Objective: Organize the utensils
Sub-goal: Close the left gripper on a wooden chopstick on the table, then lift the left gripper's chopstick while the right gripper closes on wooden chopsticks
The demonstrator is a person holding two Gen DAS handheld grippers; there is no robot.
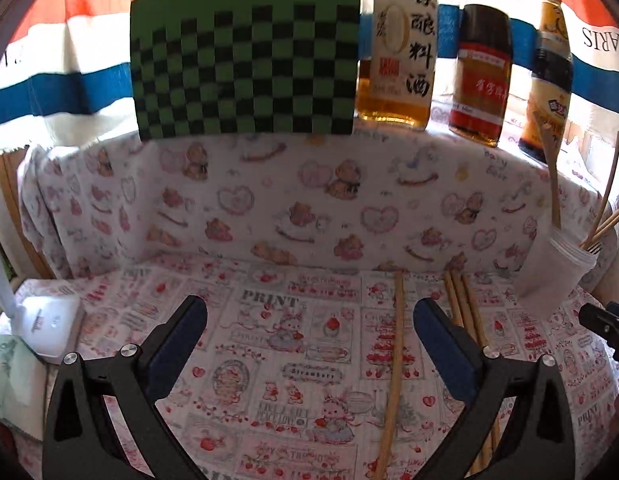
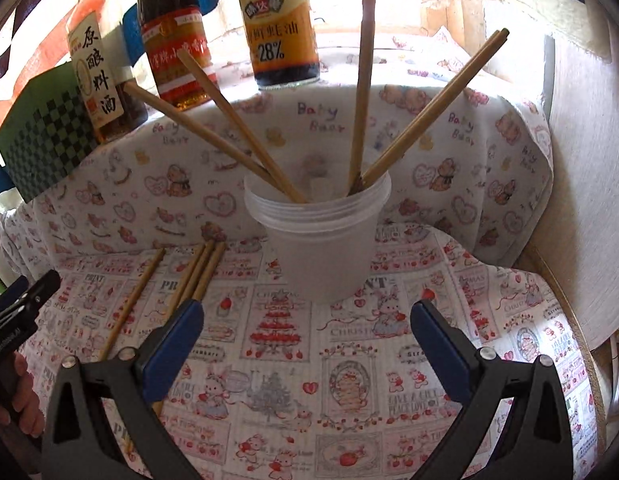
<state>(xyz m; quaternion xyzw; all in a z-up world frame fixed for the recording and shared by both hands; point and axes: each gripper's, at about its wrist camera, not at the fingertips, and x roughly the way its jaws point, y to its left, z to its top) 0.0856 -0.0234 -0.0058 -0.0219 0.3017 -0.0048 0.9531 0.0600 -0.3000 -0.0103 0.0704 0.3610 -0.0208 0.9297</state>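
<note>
A translucent plastic cup [image 2: 321, 248] stands on the printed cloth and holds several wooden chopsticks [image 2: 425, 112] leaning outward. It also shows at the right in the left wrist view [image 1: 557, 272]. One loose chopstick [image 1: 393, 368] lies between my left gripper's fingers, and a bundle of three [image 1: 463, 308] lies under its right finger. In the right wrist view the single chopstick [image 2: 131, 304] and the bundle [image 2: 201, 268] lie left of the cup. My left gripper [image 1: 309, 320] is open and empty above the cloth. My right gripper [image 2: 307, 320] is open and empty, just in front of the cup.
Three sauce bottles [image 1: 397, 44] and a green checkered board [image 1: 245, 68] stand on the raised ledge behind. A white device [image 1: 49, 328] sits at the left. The right gripper's tip [image 1: 605, 324] shows at the right edge; the left gripper's body [image 2: 17, 316] shows at the left.
</note>
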